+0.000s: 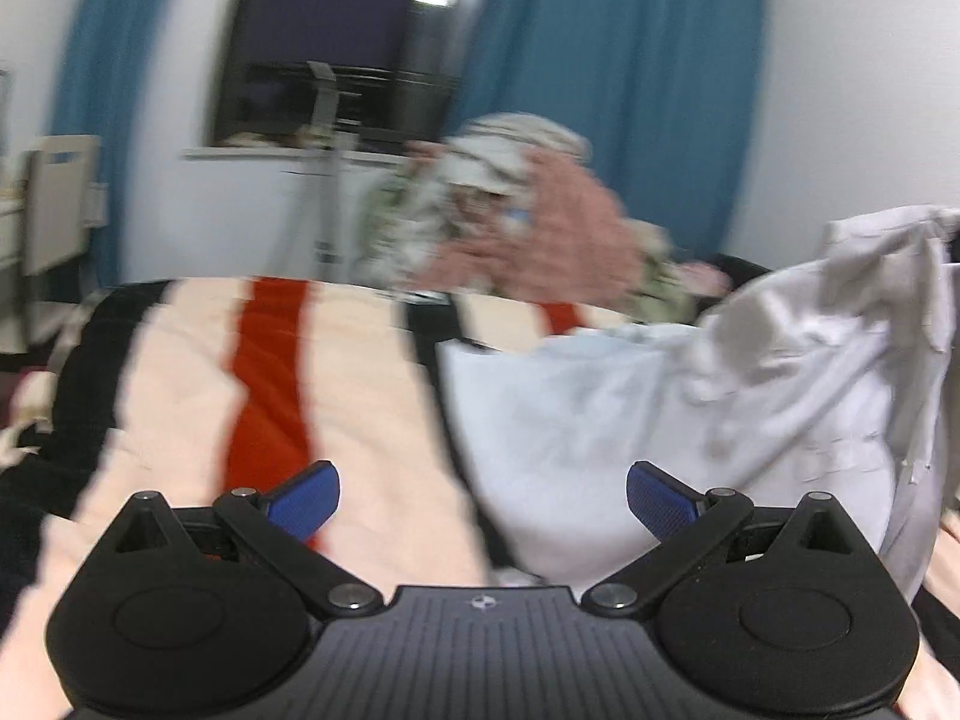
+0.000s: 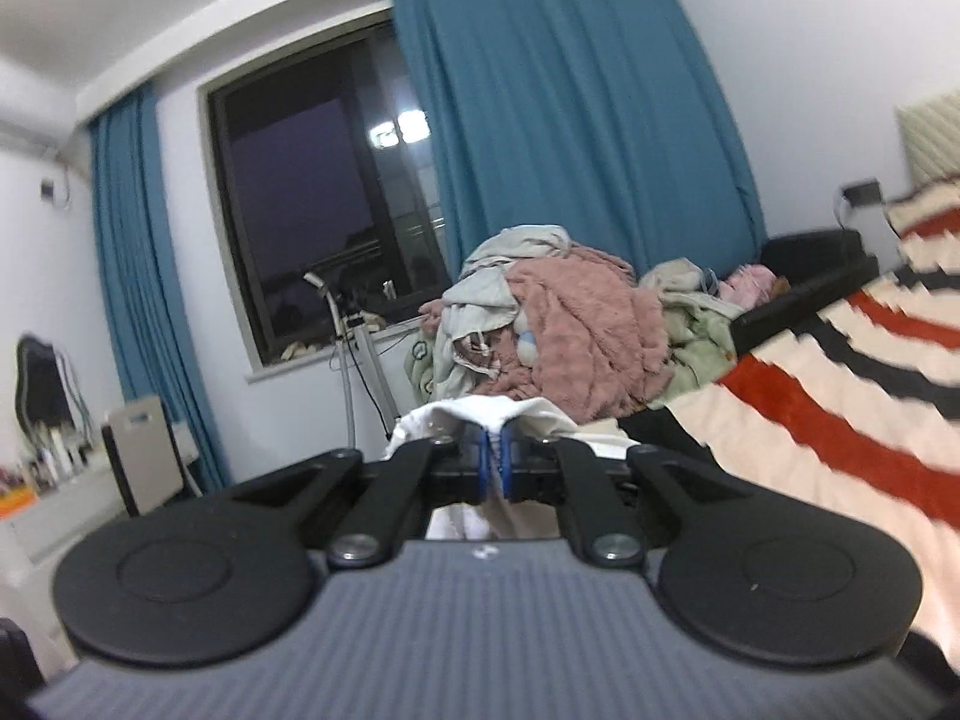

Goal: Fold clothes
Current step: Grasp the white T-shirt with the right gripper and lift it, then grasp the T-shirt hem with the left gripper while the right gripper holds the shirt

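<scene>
The right gripper [image 2: 493, 468] is seen with its 2 blue pads pressed together on a fold of the white garment [image 2: 480, 411]; the left gripper [image 1: 483, 495] is held wide apart, gripping nothing, above the striped blanket [image 1: 360, 360]; the garment [image 1: 720, 396] hangs to its right; 1 heap of clothes [image 2: 564, 330] is piled behind, beneath 2 blue curtains [image 2: 570, 120] and 1 dark window [image 2: 312, 192].

The left wrist view is smeared by motion, so the clothes pile [image 1: 516, 210] reads only as pink and pale patches. The white garment [image 1: 720, 420] runs off the right edge. In the right wrist view, the right gripper [image 2: 493, 462] hides most of the white garment [image 2: 474, 414], perhaps a shirt.
</scene>
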